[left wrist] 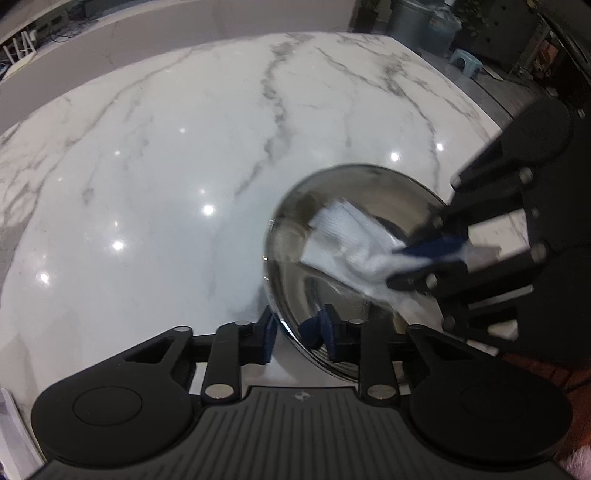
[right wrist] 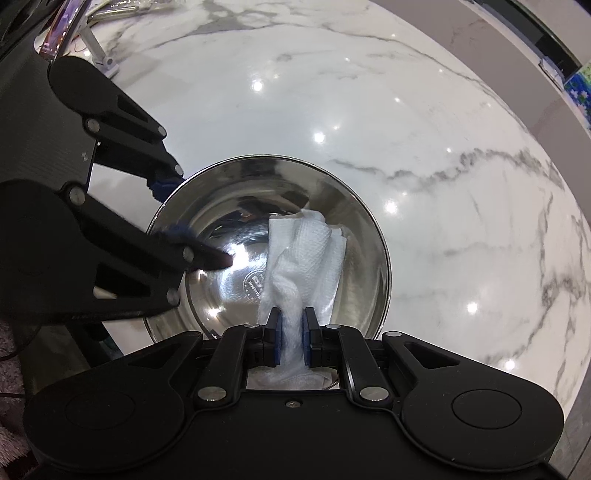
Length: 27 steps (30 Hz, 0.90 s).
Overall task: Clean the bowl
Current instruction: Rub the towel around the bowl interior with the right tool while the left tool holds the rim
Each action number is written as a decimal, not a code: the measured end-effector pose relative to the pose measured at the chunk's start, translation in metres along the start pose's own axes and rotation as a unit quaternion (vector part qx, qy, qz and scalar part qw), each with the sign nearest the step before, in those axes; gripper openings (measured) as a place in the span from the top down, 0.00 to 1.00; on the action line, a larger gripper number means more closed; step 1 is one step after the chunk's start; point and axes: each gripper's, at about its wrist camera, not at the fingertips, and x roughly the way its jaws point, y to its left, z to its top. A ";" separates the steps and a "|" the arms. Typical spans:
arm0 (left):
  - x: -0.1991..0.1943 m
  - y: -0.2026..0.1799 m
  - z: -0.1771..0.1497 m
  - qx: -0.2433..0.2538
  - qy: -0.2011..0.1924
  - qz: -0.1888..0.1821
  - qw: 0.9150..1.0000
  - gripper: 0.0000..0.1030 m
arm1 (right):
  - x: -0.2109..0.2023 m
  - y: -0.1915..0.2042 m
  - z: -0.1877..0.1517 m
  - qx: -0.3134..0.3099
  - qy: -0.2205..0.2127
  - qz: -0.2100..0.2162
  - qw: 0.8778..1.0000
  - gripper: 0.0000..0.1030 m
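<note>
So the steel bowl (right wrist: 269,247) sits on the marble counter (left wrist: 147,166), right up close to me. My left gripper (left wrist: 291,332) is pinched on the bowl's near rim, one pad outside the wall and one inside, so it's basically my anchor. My right gripper (right wrist: 291,339) is clamped narrow on a bunched white paper towel (right wrist: 306,258), with the free end draped inside the bowl against the right side of the wall.

My read is that the bowl is light, thin and rigid, and polished enough to be slippery on that glossy stone, so the rim is really the only sane place to hold it. Too little grip and it'll probably skate or spin. The towel is soft and floppy, so it only pushes where the pads back it.

Not much else in the way. There's a phone on a stand (right wrist: 62,29) at the counter's far corner, well apart. The real crowding is my own left fingers (right wrist: 207,258) reaching over the bowl's inside.
</note>
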 end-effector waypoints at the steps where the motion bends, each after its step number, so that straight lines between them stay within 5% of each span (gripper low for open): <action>1: 0.000 0.000 0.001 0.000 -0.004 0.005 1.000 0.86 | -0.001 0.000 0.000 0.008 -0.001 0.013 1.000 0.92; 5: 0.000 -0.002 0.004 -0.001 -0.013 0.022 1.000 0.86 | -0.003 0.001 0.000 0.037 -0.014 0.083 0.996 0.91; 8: 0.000 -0.002 0.004 0.000 -0.014 0.023 1.000 0.86 | -0.004 0.005 0.002 0.033 -0.015 0.098 0.995 0.91; 18: 0.000 -0.003 0.003 0.006 -0.014 0.024 1.000 0.85 | -0.010 0.011 0.004 -0.018 0.003 -0.005 1.000 0.92; 27: 0.000 -0.005 -0.004 0.014 0.020 -0.004 1.000 0.74 | -0.017 0.010 0.001 -0.008 -0.002 -0.001 1.000 0.92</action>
